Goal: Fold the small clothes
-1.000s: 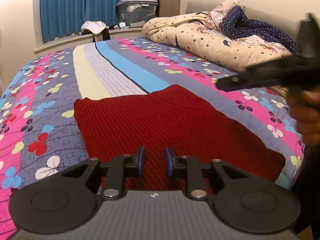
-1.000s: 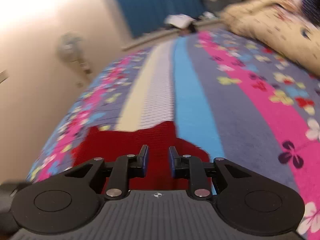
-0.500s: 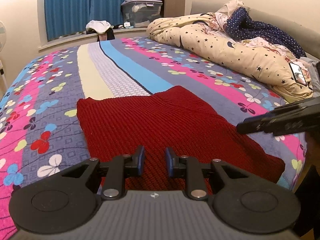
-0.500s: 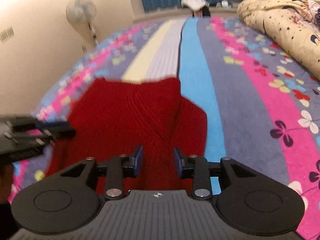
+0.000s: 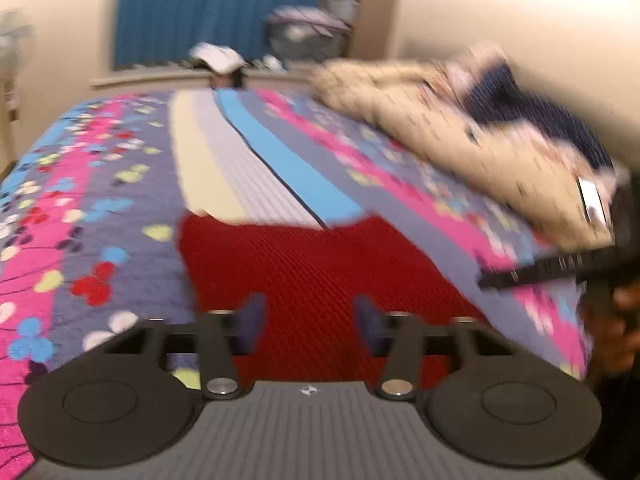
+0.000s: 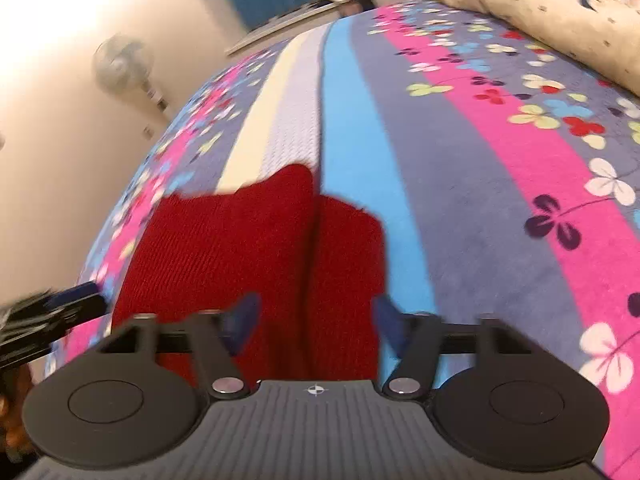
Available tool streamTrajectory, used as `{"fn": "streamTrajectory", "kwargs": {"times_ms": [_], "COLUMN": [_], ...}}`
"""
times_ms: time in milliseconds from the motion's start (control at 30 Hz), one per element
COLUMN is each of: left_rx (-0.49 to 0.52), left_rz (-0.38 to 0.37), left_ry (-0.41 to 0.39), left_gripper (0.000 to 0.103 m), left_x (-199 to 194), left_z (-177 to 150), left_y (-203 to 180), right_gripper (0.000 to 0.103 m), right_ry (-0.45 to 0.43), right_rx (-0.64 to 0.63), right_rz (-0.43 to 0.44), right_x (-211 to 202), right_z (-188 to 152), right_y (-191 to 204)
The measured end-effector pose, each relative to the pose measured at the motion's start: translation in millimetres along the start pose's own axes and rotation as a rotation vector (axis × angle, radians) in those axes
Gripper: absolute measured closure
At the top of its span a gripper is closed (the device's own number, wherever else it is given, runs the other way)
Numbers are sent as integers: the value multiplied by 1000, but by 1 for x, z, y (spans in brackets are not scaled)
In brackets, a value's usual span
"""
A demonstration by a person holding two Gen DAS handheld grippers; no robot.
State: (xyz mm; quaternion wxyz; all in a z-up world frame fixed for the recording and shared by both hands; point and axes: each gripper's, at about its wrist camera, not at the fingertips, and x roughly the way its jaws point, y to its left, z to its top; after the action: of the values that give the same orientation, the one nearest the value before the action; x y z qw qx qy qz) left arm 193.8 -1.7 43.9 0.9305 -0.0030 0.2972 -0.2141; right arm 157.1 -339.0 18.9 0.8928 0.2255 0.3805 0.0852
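Both tools spread — red knit (image 5: 320, 264) edge between.

Red knitted garments: one (image 5: 320, 276), lying flat on the bedspread
Grippers: two, the left gripper (image 5: 310, 322) and the right gripper (image 6: 316, 320), each with two blue-padded fingers
Bedspreads: one striped, flowered bedspread (image 5: 120, 200)
Duvets: one cream star-print duvet (image 5: 460, 136), bunched at the far right
Standing fans: one (image 6: 124, 66), by the wall
Curtains: one blue curtain (image 5: 192, 12)
Storage boxes: blurred, count unclear
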Motion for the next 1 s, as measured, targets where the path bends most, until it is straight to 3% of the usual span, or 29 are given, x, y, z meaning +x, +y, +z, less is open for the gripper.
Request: {"fn": "streamTrajectory", "kwargs": {"times_ms": [33, 100, 200, 267, 367, 467, 500, 533, 600, 667, 733, 833, 1000], "left_rx": [-40, -117, -265, -402, -560, -595, -605, -617, -604, -558, -490, -387, -263], "left_rz": [22, 26, -54, -102, -178, -226, -240, -251, -237, -214, -200, -199, -173], "left_ry": [3, 64, 203, 249, 300, 322, 327, 327, 311, 293, 269, 174, -77], "left_gripper": [22, 20, 15, 6, 4, 0, 0, 1, 4, 11, 26, 35, 34], "left_x": [4, 18, 50, 69, 95, 119, 125, 131, 135, 133, 126, 110, 90], "left_z": [3, 4, -3, -9, -17, -18, -19, -20, -17, -8, 6, 33, 76], "left_y": [10, 27, 51, 69, 90, 99, 101, 102, 100, 94, 86, 83, 97], "right_gripper": [15, 16, 15, 13, 8, 8, 13, 33, 55, 63, 71, 77, 77], "right_ry": [20, 93, 174, 215, 208, 202, 198, 188, 177, 159, 138, 39, -172], "right_rx": [25, 87, 215, 225, 210, 175, 164, 146, 142, 112, 121, 128, 56], "right_rz": [-3, 0, 21, 41, 69, 93, 100, 110, 172, 161, 163, 231, 325], "right_x": [9, 34, 68, 86, 97, 101, 101, 100, 99, 98, 97, 87, 82], "right_z": [5, 12, 16, 17, 20, 21, 22, 22, 24, 27, 31, 48, 79], "right_y": [-6, -20, -42, -46, -43, -41, -38, -36, -31, -25, -24, -17, 9]}}
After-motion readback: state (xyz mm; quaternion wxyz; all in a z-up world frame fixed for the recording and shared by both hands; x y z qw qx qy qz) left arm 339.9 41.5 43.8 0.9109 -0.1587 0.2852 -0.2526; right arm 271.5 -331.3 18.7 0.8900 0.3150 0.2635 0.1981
